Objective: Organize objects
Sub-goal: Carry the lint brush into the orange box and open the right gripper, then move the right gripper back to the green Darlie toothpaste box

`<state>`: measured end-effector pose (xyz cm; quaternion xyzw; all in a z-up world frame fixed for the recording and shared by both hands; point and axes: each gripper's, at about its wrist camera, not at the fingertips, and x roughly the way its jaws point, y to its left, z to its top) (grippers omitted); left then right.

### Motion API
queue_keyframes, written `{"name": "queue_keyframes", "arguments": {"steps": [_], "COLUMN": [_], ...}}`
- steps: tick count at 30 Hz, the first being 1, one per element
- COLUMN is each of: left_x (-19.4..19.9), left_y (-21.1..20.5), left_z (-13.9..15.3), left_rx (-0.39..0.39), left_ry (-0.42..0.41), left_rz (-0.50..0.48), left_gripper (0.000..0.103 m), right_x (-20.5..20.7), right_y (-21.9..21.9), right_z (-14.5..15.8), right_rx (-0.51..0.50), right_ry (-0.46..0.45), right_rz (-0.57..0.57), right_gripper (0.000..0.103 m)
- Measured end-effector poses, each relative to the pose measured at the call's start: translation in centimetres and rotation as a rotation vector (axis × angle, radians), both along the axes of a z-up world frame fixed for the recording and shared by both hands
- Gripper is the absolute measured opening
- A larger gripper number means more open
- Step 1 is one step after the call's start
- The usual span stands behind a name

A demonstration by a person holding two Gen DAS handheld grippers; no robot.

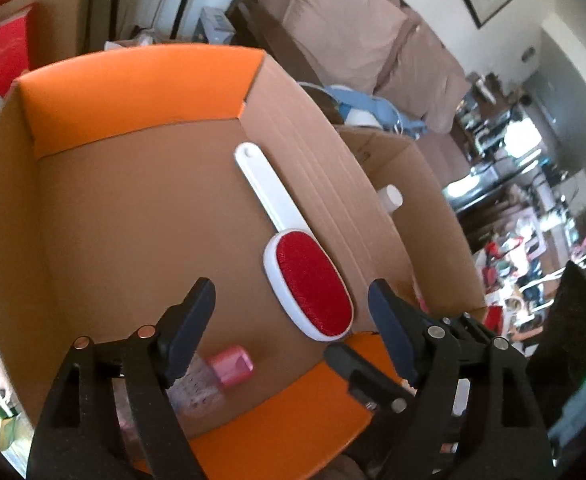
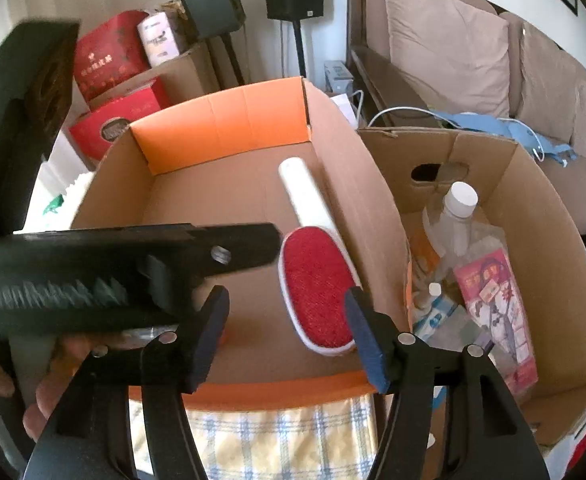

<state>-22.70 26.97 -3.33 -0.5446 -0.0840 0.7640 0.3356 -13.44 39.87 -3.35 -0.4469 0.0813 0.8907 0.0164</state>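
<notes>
In both of my views the big thing is the cardboard box with orange end flaps (image 1: 133, 92) (image 2: 229, 128), which fills the middle and left of each frame. To its right stands a second plain cardboard box (image 2: 553, 240) (image 1: 425, 200), touching the first along one wall; a sofa (image 2: 453, 48) fills the upper right behind it.

On the floor of the orange-flapped box, against its right wall, lies a lint brush (image 1: 309, 284) (image 2: 317, 288), white handle pointing to the far end, red pad facing up and nearer to me. At the lower middle of the left view, a small clear bottle with a pink cap (image 1: 221, 376) lies on the box floor near the front flap, partly behind my finger.

In the second box stands a clear bottle with a white cap (image 2: 457, 208) among packets.

My left claw (image 1: 293, 304) is wide, nothing between its pads. My right claw (image 2: 289, 312) hangs over the brush pad, also apart and empty.
</notes>
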Motion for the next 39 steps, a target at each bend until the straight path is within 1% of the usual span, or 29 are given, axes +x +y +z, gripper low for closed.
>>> {"name": "queue_keyframes", "arguments": {"steps": [1,4,6,7,8,9,13,14,15,16,17,18,20,23,28,32,39], "left_x": [0.1,0.4,0.8,1.0,1.2,1.5,2.1,2.3,2.4,2.6,2.9,3.1,3.4,3.7,4.6,5.8,7.7], "left_y": [-0.5,-2.3,-3.3,-3.6,-4.1,-4.7,-6.5,-7.3,-8.0,-8.5,-9.5,-10.0,-11.9,-14.5,-18.8,-22.4,-28.1], "left_z": [0.3,1.5,2.5,2.9,3.3,3.8,5.2,5.5,5.7,6.0,6.3,6.4,6.7,6.9,6.4,5.5,3.3], "left_rx": [0.002,0.002,-0.004,-0.008,-0.011,-0.016,-0.037,-0.045,-0.059,-0.075,-0.103,-0.112,-0.11,-0.108,-0.14,-0.161,-0.197], "left_ry": [0.01,0.046,0.078,0.095,0.111,0.132,0.185,0.197,0.211,0.224,0.25,0.26,0.262,0.26,0.27,0.273,0.263], "left_rz": [0.008,0.029,0.045,0.056,0.065,0.076,0.114,0.127,0.139,0.149,0.173,0.183,0.201,0.237,0.291,0.335,0.432], "left_gripper": [0.081,0.084,0.091,0.092,0.094,0.094,0.095,0.095,0.101,0.103,0.103,0.103,0.103,0.103,0.103,0.103,0.103], "right_x": [0.2,0.6,0.8,0.8,0.9,1.0,1.1,1.1,1.1,1.0,1.0,1.0,0.9,0.9,1.1,1.6,2.8], "right_y": [0.0,-0.5,-1.3,-1.6,-2.1,-2.5,-4.1,-4.4,-4.7,-5.0,-5.3,-5.5,-6.2,-7.8,-10.9,-13.3,-18.4], "right_z": [0.3,1.2,1.8,2.2,2.5,2.8,3.7,3.9,4.0,4.1,4.2,4.2,4.6,5.1,5.7,5.6,4.9], "right_rx": [-0.004,-0.013,-0.012,-0.009,-0.006,-0.005,0.009,0.01,0.005,-0.006,-0.024,-0.038,-0.054,-0.034,-0.028,-0.037,-0.016], "right_ry": [0.005,0.024,0.036,0.041,0.049,0.056,0.072,0.075,0.078,0.079,0.077,0.078,0.081,0.092,0.11,0.118,0.123], "right_rz": [0.002,0.012,0.027,0.032,0.04,0.046,0.068,0.07,0.072,0.072,0.075,0.08,0.096,0.119,0.175,0.226,0.328], "right_gripper": [0.063,0.069,0.072,0.073,0.077,0.081,0.087,0.091,0.094,0.096,0.101,0.103,0.103,0.103,0.103,0.103,0.103]}}
